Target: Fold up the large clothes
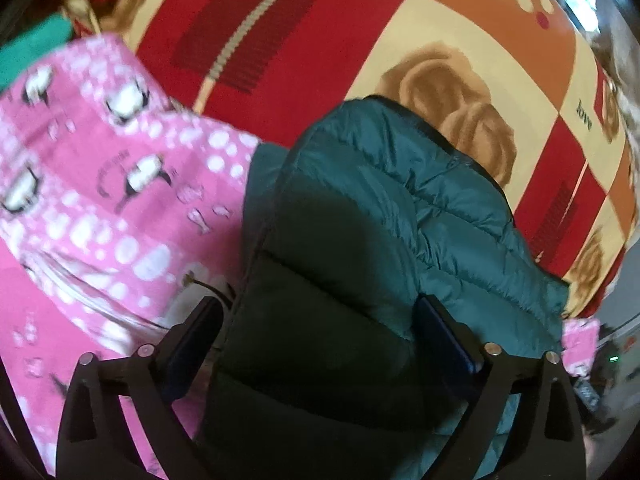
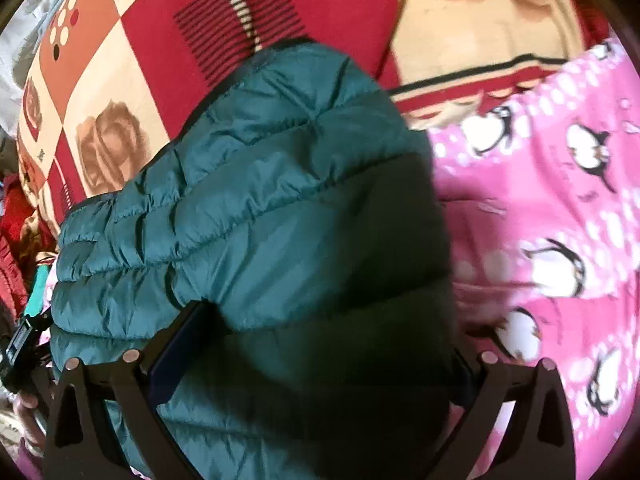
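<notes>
My left gripper (image 1: 320, 344) and right gripper (image 2: 308, 344) each stand wide around a thick fold of the teal puffer jacket (image 1: 400, 208), which fills the lower centre of both frames over the pink penguin blanket (image 1: 100, 168). I judge it light, springy and slick; pinching along quilted seams should hold best.

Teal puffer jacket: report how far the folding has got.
Done: the teal puffer jacket is already bunched into a compact bundle. In hand: the left gripper and right gripper each straddle its padding, over the pink penguin fleece and the checked blanket. Left: setting the bundle down; whether the fleece is folded can't be told.
</notes>
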`<state>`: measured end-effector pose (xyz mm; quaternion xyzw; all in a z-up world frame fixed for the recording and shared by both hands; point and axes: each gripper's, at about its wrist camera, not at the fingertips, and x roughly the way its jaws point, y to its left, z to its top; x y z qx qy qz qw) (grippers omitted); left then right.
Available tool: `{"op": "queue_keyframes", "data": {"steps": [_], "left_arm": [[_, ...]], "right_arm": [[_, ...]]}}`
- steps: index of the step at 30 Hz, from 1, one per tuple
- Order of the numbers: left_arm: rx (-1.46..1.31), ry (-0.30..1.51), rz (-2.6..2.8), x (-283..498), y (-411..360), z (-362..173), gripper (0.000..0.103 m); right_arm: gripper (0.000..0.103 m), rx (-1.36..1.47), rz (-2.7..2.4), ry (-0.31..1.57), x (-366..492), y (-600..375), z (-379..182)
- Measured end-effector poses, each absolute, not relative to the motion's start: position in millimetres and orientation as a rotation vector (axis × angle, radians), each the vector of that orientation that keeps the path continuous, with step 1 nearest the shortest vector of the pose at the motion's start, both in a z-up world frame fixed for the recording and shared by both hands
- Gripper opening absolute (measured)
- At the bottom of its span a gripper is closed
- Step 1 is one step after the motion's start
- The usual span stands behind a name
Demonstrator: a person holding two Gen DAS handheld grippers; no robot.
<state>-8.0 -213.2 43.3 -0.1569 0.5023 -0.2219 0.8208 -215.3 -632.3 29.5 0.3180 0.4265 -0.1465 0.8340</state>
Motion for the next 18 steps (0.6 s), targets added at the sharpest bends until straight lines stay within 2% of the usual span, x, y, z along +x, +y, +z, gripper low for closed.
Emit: {"op": "queue_keyframes", "data": {"steps": [3,7,8,10,11,13,16,18], "left_arm": [[-0.395,1.095,-0.487,-3,-211,34,0.079],[-0.413,1.075,-0.487,-4,-217,30,0.078],[-0.408,1.077,-0.488,-4,-218,30,0.075],[-0.413,1.084,-0.526,-5,-220,32,0.053],[-0.411,1.088,-0.533,-7,-221,34,0.049],[-0.393,1.083,-0.546,-12,-221,40,0.035],[-0.356,1.065,-0.559,-18,-221,51,0.022],[-0.363,1.061,-0.566,-25,-219,61,0.016]], "right_arm": [[0.103,0.729,-0.268,0.912,-209,-641,20],[0.103,0.754,-0.253,0.934,-201,-644,14],[0.103,0.763,-0.255,0.934,-201,-644,14],[0.103,0.772,-0.252,0.923,-200,-641,14],[0.103,0.771,-0.246,0.918,-201,-639,15],[0.096,0.746,-0.245,0.911,-204,-633,20],[0.075,0.696,-0.241,0.901,-217,-624,35],[0.055,0.669,-0.239,0.892,-223,-618,47]]}}
